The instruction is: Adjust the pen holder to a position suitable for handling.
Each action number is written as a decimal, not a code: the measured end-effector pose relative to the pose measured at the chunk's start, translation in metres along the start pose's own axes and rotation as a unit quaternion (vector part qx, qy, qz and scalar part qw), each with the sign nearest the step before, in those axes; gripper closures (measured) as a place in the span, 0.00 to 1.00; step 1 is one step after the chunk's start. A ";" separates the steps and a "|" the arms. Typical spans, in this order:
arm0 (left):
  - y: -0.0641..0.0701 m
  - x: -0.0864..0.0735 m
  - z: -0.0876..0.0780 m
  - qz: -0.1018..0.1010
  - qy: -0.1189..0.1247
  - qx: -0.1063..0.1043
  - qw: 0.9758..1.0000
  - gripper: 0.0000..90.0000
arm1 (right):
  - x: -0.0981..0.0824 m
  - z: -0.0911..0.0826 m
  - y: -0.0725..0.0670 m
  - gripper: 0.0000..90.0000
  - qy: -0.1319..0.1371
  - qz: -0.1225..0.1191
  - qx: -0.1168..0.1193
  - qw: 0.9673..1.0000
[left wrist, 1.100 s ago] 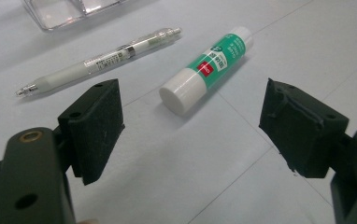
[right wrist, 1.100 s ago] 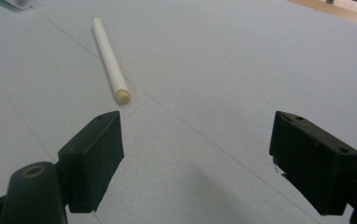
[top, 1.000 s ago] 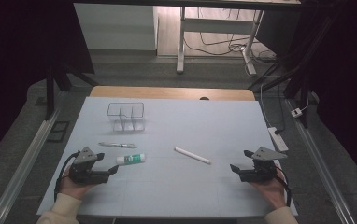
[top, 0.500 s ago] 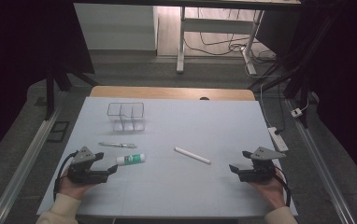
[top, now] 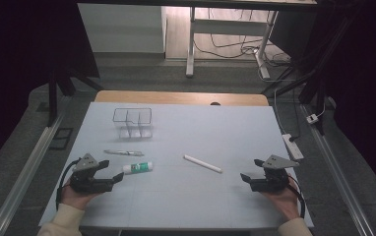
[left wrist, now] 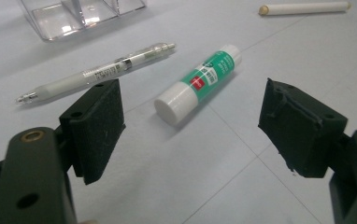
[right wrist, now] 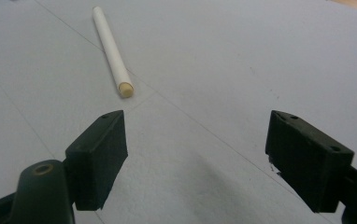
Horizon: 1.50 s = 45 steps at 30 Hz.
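Left tool (left wrist: 190, 126) wide open, empty, at the counter's (top: 201, 201) near-left corner, aimed at the glue stick (left wrist: 199, 81) lying just ahead: light, stiff, smooth, likely to roll, best pinched mid-barrel.

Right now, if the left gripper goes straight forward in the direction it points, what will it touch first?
Most likely the glue stick: its white cap lies on the table between the open jaws of the left gripper, just ahead. The clear pen lies to the left of that line, probably missed, though depth is hard to judge.
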<state>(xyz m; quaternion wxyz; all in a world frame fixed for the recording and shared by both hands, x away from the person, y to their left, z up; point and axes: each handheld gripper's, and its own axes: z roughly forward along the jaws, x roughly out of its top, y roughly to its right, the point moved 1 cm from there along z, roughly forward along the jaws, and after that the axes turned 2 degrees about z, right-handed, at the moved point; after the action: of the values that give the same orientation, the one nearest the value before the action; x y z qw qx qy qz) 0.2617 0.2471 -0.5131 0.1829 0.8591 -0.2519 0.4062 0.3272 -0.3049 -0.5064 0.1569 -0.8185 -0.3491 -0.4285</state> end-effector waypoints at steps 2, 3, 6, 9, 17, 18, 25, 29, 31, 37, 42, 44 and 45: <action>-0.001 0.003 -0.001 -0.005 0.004 -0.001 1.000 0.26 | 0.001 0.000 0.000 0.23 0.005 0.004 0.000 1.000; -0.001 0.004 -0.002 -0.005 0.005 -0.001 1.000 0.26 | 0.001 0.000 0.000 0.23 0.008 0.005 0.000 1.000; 0.001 0.008 -0.004 -0.005 0.010 0.000 1.000 0.27 | 0.001 0.001 0.000 0.23 0.008 0.007 -0.003 1.000; 0.001 0.013 -0.006 -0.003 0.009 0.003 1.000 0.27 | 0.001 0.001 0.000 0.23 0.007 0.003 -0.004 1.000; -0.005 0.028 -0.008 -0.003 0.005 0.013 1.000 0.28 | 0.002 0.001 -0.001 0.23 0.008 0.005 -0.003 1.000; -0.007 0.032 -0.007 -0.002 0.004 0.016 1.000 0.28 | 0.001 0.001 0.000 0.23 0.008 0.005 -0.003 1.000; -0.017 0.042 -0.005 -0.012 0.000 0.013 1.000 0.29 | 0.000 0.003 0.000 0.23 0.003 0.007 -0.006 1.000; -0.020 0.049 -0.005 -0.016 0.005 0.010 1.000 0.30 | -0.001 0.004 0.000 0.23 0.000 0.005 -0.007 1.000; -0.021 0.053 -0.004 -0.011 0.002 0.012 1.000 0.30 | -0.001 0.004 0.000 0.23 0.000 0.005 -0.007 1.000; -0.026 0.065 -0.003 -0.007 -0.004 0.015 1.000 0.32 | -0.001 0.004 0.000 0.23 0.000 0.003 -0.013 1.000; -0.032 0.071 0.000 -0.010 -0.005 0.015 1.000 0.35 | -0.001 0.004 0.000 0.23 0.000 0.004 -0.012 1.000; -0.034 0.072 0.001 -0.011 -0.009 0.018 1.000 0.36 | -0.001 0.004 0.000 0.23 -0.003 0.003 -0.012 1.000; -0.035 0.072 0.002 -0.011 -0.011 0.019 1.000 0.37 | -0.001 0.004 0.000 0.23 -0.004 0.003 -0.012 1.000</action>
<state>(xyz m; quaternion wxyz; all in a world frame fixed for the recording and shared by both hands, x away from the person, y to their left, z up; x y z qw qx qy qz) 0.3225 0.2537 -0.4609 0.1685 0.8694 -0.2367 0.3998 0.3293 -0.3035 -0.5094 0.1470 -0.8231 -0.3417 -0.4292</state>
